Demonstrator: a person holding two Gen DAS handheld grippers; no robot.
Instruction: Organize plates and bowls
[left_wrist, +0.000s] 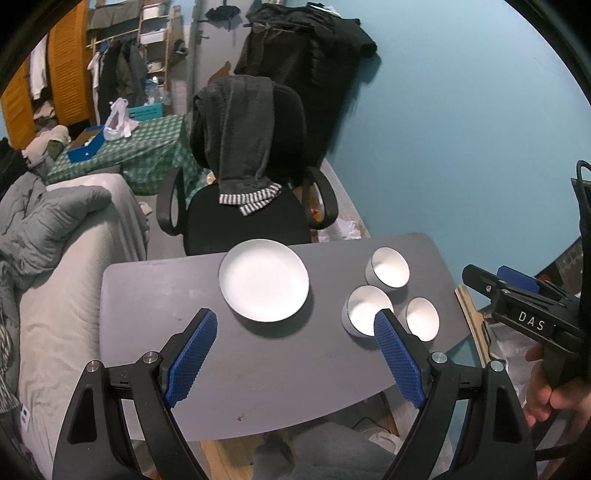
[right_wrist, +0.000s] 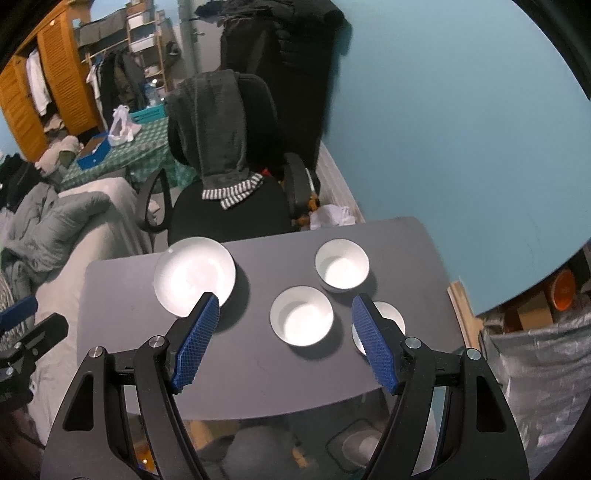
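Note:
A white plate (left_wrist: 264, 279) (right_wrist: 194, 276) lies at the far left of the small grey table (left_wrist: 295, 369) (right_wrist: 258, 369). Three white bowls stand to its right: a far bowl (left_wrist: 388, 267) (right_wrist: 342, 264), a middle bowl (left_wrist: 367, 309) (right_wrist: 301, 315) and a near right bowl (left_wrist: 423, 318) (right_wrist: 391, 314). My left gripper (left_wrist: 295, 321) hovers open above the table, with nothing between its blue pads. My right gripper (right_wrist: 284, 306) also hangs open and empty, and the middle bowl shows in the gap between its fingers, lower down. The right gripper also shows at the right edge of the left wrist view (left_wrist: 491, 280), held by a hand.
A black office chair (left_wrist: 251, 206) with a dark towel draped over it stands just behind the table. A grey bed (left_wrist: 66, 258) runs along the left. A blue wall is on the right, with bags and boxes (right_wrist: 535, 332) on the floor beside the table.

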